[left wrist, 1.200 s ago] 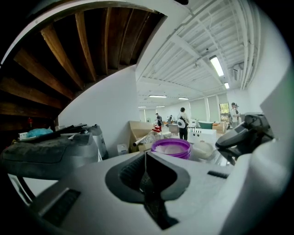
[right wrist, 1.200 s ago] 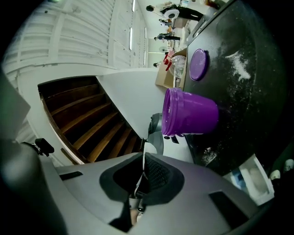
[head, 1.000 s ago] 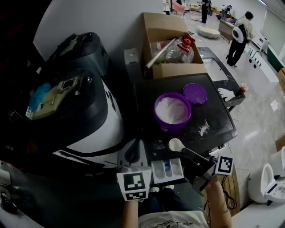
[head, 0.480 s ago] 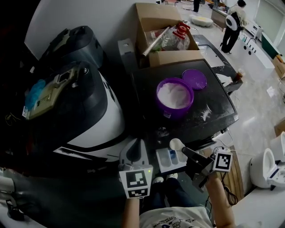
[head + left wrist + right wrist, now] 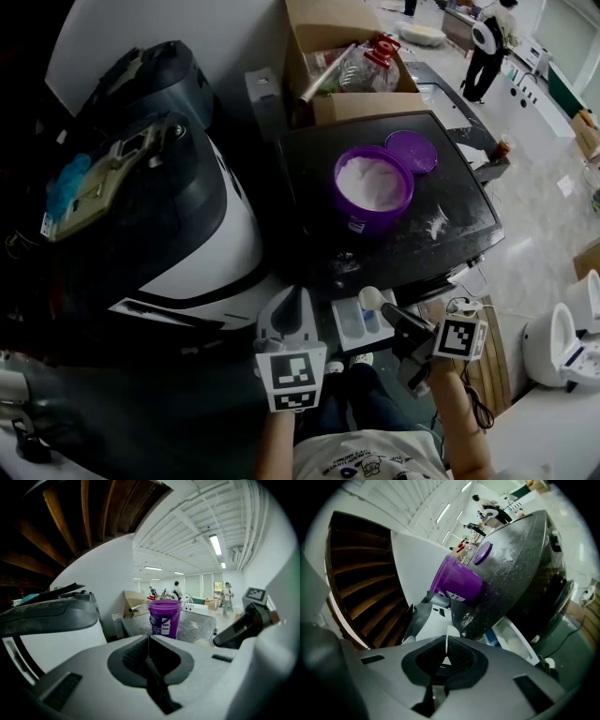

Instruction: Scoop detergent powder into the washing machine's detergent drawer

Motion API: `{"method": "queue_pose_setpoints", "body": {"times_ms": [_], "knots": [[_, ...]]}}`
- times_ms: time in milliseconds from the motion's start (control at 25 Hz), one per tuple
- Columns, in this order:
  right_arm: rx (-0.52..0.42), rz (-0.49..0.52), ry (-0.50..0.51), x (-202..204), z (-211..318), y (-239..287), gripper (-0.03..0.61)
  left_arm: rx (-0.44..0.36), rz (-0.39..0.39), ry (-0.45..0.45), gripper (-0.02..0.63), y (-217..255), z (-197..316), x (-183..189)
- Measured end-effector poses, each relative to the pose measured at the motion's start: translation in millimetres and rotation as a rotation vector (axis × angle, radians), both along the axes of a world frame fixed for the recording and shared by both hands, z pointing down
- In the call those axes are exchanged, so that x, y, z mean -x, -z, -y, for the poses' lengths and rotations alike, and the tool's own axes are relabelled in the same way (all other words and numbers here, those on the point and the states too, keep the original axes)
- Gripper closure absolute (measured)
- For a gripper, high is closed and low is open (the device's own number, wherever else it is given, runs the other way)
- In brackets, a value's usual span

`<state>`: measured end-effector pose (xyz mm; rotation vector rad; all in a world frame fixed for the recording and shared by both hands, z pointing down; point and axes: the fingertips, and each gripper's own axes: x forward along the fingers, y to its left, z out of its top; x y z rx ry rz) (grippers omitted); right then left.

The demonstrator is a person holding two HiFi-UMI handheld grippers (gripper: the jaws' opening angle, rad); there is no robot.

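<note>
Head view: has carried the white scoop [image 5: 372, 298], clamped in the right claw [image 5: 401, 321], from the worktop [image 5: 459, 220] edge to just above the detergent drawer [image 5: 349, 323]; probably ready to tip. Leaves the purple tub [image 5: 373, 192] open behind.

Left gripper view: keeps the left claw [image 5: 149, 641] pressed together, empty, beside the drawer.

Right gripper view: shows the scoop's thin white handle nipped between the jaws, drawer at lower right.

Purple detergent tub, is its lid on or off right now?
Off. The purple tub stands open with white powder showing inside, and its purple lid lies flat beside it on the black top.
</note>
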<state>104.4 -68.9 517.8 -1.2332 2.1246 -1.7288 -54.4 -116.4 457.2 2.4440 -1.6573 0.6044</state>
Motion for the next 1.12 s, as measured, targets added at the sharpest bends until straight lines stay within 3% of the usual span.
{"method": "queue_pose_setpoints", "body": {"times_ms": [560, 1120], "knots": [[-0.039, -0.259, 0.121, 26, 1, -33, 0.558, 0.052, -0.002, 0.006, 0.603, -27, -9, 10], [-0.083, -0.583, 0.251, 39, 1, -69, 0.558, 0.089, -0.004, 0.043, 0.603, -46, -16, 24]]}}
